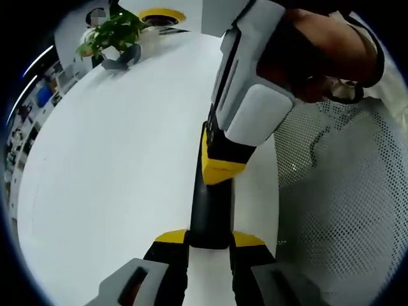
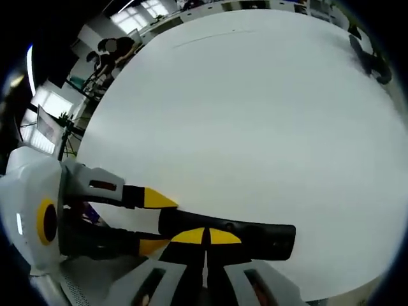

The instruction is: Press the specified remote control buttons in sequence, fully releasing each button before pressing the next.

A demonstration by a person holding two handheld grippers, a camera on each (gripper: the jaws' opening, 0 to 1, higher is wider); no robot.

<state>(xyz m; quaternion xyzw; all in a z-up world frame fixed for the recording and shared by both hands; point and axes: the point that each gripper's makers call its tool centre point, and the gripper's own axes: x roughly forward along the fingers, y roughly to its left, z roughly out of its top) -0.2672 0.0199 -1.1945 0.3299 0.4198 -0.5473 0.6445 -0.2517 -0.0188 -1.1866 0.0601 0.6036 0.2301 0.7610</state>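
The slim black plastic remote control (image 1: 210,213) is clamped at one end by the left tool (image 1: 209,244) just over the white counter (image 1: 115,159), prob. to steady it. Right tool (image 2: 205,236), tips together, is pressed onto it, likely mid-press.

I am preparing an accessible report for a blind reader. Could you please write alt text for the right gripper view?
A black remote control lies on a white table, clamped at one end by the left gripper. The right gripper, yellow-tipped jaws closed together, presses its tips on the remote's top. An office with windows is in the background.
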